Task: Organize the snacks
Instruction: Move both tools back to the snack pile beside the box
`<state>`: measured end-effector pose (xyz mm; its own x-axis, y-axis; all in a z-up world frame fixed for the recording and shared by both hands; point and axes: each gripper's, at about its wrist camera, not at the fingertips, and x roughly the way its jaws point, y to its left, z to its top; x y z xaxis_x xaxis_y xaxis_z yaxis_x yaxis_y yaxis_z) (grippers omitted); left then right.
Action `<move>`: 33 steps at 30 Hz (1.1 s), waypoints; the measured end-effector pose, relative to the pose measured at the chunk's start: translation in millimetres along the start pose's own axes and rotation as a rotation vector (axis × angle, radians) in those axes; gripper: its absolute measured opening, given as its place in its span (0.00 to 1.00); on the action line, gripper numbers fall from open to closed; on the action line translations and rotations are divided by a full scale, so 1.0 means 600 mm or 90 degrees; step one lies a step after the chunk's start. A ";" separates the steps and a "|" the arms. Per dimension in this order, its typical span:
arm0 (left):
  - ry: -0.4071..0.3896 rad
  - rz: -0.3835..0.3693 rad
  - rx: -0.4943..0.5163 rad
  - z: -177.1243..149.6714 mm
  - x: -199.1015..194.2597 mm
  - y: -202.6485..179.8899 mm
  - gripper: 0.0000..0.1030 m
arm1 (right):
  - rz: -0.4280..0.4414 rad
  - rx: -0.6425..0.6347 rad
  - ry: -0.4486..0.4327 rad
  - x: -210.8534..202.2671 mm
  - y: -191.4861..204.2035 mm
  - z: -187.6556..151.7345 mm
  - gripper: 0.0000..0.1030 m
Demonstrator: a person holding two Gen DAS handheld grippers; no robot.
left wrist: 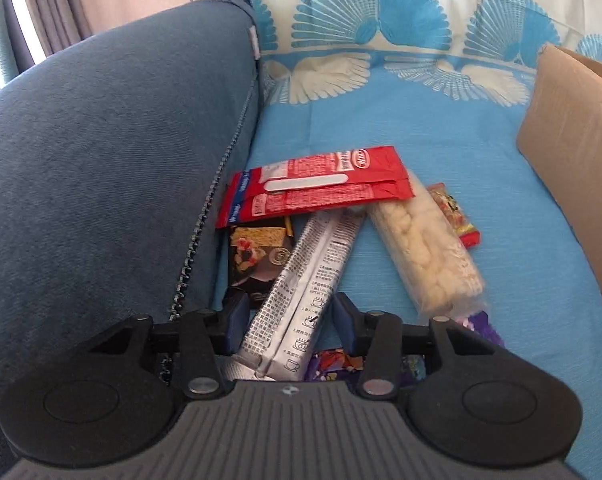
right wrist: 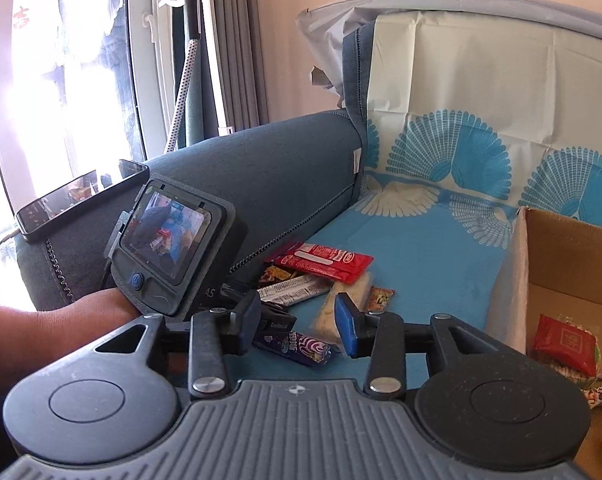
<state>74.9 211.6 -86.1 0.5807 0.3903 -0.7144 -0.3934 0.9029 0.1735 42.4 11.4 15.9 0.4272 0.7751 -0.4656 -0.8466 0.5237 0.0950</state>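
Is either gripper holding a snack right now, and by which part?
Nothing is held. The left gripper stands open astride the silver packet's lower half, pads clear. The right gripper is open and empty.

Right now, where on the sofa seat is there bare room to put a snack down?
Bare blue cover lies between the red packet and the backrest, and between the rice cracker pack and the cardboard box. It is crowded beside the armrest, where packets overlap.

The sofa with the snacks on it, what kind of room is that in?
Most likely a living room at home. There is a blue sofa arm beside a patterned seat cover, a window with curtains behind, and a phone left lying on the sofa arm.
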 end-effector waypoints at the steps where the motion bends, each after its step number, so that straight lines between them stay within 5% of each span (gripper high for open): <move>1: -0.001 -0.014 -0.001 -0.001 -0.001 0.001 0.35 | -0.005 0.001 0.007 0.004 -0.001 0.000 0.43; 6: 0.023 -0.093 -0.014 -0.004 -0.014 0.010 0.29 | -0.021 0.032 0.033 0.021 -0.012 -0.002 0.47; 11: 0.102 -0.165 -0.018 -0.011 -0.050 0.017 0.28 | -0.031 0.045 0.048 0.041 -0.010 -0.001 0.47; 22: 0.105 -0.145 -0.127 -0.025 -0.072 0.052 0.28 | -0.079 0.030 0.100 0.086 0.016 -0.029 0.47; 33: 0.130 -0.188 -0.094 -0.021 -0.057 0.039 0.40 | -0.136 0.043 0.113 0.120 -0.005 -0.036 0.48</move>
<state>36.9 217.0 -66.1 0.5366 0.0603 -0.8417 -0.3379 0.9293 -0.1489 69.2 58.1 -37.0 0.5262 0.5738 -0.6276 -0.7176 0.6957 0.0343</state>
